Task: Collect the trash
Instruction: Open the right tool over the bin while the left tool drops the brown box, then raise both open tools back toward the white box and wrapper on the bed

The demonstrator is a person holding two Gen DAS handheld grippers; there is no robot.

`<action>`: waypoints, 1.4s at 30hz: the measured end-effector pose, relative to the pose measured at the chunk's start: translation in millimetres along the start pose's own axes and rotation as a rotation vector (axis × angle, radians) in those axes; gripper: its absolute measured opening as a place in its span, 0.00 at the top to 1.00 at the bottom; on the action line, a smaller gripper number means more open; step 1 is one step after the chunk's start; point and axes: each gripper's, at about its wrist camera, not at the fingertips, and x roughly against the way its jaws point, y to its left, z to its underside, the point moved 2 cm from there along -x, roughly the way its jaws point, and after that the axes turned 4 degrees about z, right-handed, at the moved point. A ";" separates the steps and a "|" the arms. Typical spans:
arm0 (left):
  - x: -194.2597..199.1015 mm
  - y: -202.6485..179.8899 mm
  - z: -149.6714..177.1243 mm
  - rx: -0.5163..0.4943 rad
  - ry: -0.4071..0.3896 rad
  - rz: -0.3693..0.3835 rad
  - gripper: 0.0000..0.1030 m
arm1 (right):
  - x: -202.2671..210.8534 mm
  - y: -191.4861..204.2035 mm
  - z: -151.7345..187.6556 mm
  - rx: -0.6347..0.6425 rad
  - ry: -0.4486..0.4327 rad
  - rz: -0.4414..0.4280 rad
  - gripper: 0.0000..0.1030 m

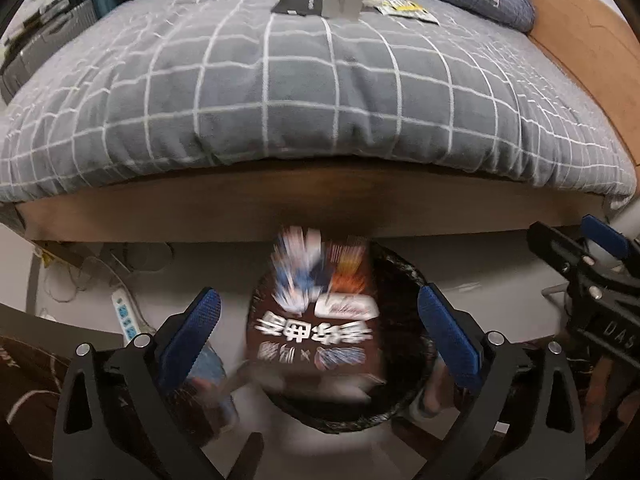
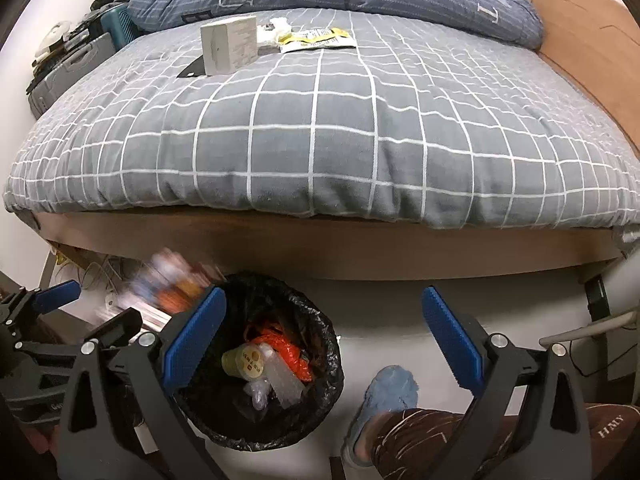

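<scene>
A brown snack packet point(image 1: 316, 320) with white print is blurred in mid-air over the black-lined trash bin point(image 1: 404, 396), free between the fingers of my open left gripper point(image 1: 320, 332). The right wrist view shows the same packet point(image 2: 168, 280) as a blur left of the bin point(image 2: 320, 412), which holds a yellow cup, clear plastic and an orange wrapper. My right gripper point(image 2: 324, 340) is open and empty above the bin's right side. On the bed lie a white box point(image 2: 230, 44), a black flat item point(image 1: 298, 5), a yellow-white wrapper point(image 2: 316, 39) and crumpled tissue point(image 2: 276, 28).
The grey checked bed point(image 2: 320, 140) with a wooden frame fills the far side. A power strip point(image 1: 125, 316) and cables lie on the floor at left. The person's blue slipper point(image 2: 384, 400) stands right of the bin. Luggage point(image 2: 68, 68) stands far left.
</scene>
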 end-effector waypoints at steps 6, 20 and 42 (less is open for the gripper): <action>15.5 10.4 -13.0 0.001 -0.053 -0.040 0.06 | 12.0 -1.2 -11.7 -0.016 -0.050 -0.001 0.08; 43.9 29.8 -63.7 0.035 -0.175 -0.041 0.06 | 36.0 -1.5 -48.4 -0.010 -0.182 0.007 0.08; 14.7 45.8 -186.1 0.027 -0.261 -0.031 0.06 | -17.9 -4.9 -154.8 0.001 -0.235 0.030 0.08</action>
